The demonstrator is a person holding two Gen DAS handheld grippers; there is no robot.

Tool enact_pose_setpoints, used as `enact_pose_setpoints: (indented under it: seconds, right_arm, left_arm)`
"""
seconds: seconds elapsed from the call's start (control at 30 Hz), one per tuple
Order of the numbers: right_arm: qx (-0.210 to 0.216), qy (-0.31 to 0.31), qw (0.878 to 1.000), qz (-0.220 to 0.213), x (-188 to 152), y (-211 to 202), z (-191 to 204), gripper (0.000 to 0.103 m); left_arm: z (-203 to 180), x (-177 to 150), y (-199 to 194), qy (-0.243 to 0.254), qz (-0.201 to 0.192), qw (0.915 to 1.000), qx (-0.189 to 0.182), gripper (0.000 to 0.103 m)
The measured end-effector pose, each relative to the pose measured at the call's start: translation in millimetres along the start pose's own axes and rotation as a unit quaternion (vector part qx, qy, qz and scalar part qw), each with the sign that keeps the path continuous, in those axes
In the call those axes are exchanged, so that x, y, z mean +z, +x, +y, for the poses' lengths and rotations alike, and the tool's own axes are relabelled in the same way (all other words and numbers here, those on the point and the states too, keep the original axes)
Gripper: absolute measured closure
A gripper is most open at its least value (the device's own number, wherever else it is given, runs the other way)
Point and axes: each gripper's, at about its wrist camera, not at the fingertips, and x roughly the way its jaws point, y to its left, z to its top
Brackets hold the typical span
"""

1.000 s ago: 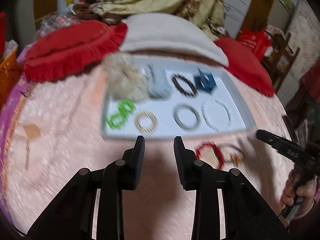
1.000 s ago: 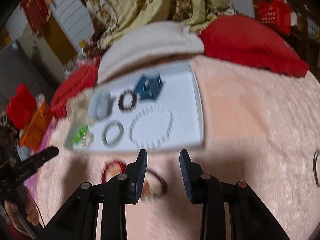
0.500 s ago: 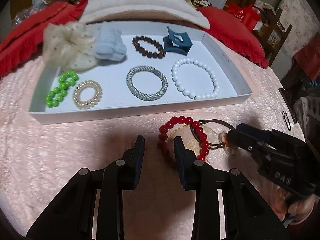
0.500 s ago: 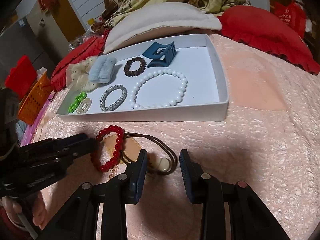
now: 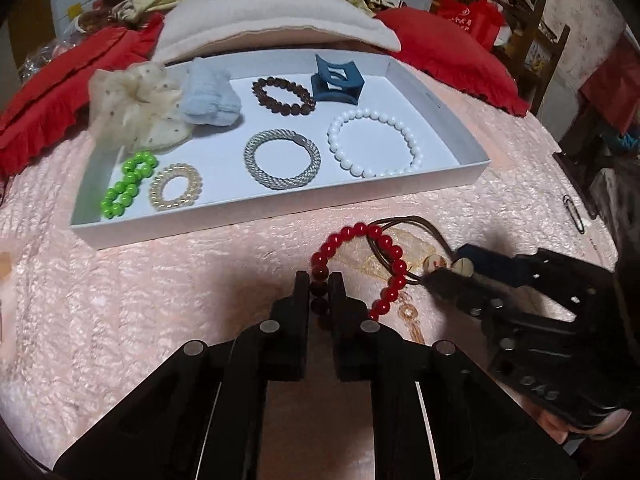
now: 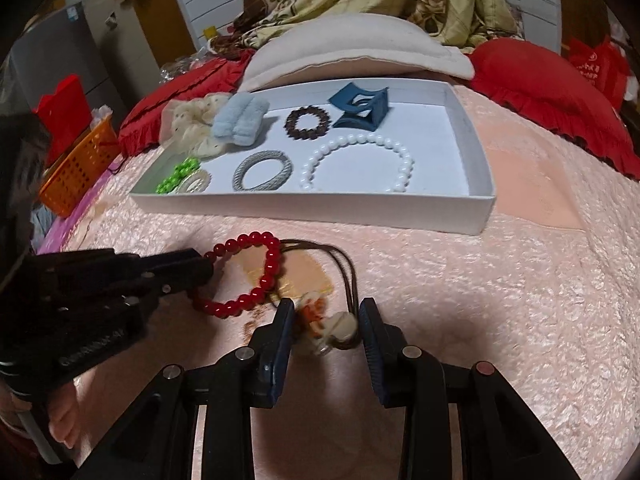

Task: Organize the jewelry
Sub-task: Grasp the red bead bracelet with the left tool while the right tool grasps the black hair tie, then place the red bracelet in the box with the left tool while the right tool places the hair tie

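Observation:
A red bead bracelet [image 5: 386, 246] [image 6: 264, 272] lies on the pink bedspread in front of a white tray [image 5: 256, 218] [image 6: 312, 212]. My left gripper [image 5: 320, 280] [image 6: 200, 270] is shut on the bracelet's near beads. A brown hair tie with pale charms [image 6: 332, 326] [image 5: 436, 260] lies beside the bracelet, its cord overlapping it. My right gripper [image 6: 326, 308] [image 5: 448, 268] is open, its jaws on either side of the charms. The tray holds a white pearl bracelet [image 5: 374, 144], a silver bracelet [image 5: 282, 158], a brown bead bracelet [image 5: 282, 96], a blue claw clip [image 5: 338, 84], scrunchies and green beads [image 5: 126, 184].
A cream cushion [image 5: 272, 16] and red pillows [image 5: 452, 48] lie behind the tray. An orange basket [image 6: 76, 164] stands at the far left of the bed. A paper clip [image 5: 574, 214] lies on the bedspread to the right.
Both grippers moved forward and down to the items in front of the tray. My left gripper closed on the red bracelet. My right gripper came around the hair tie's charms.

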Motion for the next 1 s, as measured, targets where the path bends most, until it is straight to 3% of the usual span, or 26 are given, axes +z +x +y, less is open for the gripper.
enact_pose_setpoints:
  seconds: [0.03,0.17,0.23,0.67,1.0]
  right_arm:
    - [-0.005,-0.003,1.000,0.000,0,0,2,0.071]
    - [0.001,0.014,1.000,-0.007,2,-7,5,0.090]
    - [0.012,0.025,1.000,-0.009,5,-12,3,0.094]
    - [0.017,0.044,0.997,-0.067,24,-77,-4,0.095]
    - [-0.018,0.038,0.994,-0.104,77,-94,-17,0.095]
  left_arm:
    - [1,-1,-5,-0.001,-0.003,1.0000,-0.001,0.095]
    - [1,-3,-27,-0.001,-0.015,0.9999,-0.003,0.095]
    - [1,-3,-37,-0.005,-0.020,0.9998,-0.006,0.095]
    - [1,5,-103,-0.005,-0.066,0.9976,-0.018,0.095]
    - [3,63,-103,0.014,-0.084,0.9963,0.015,0.095]
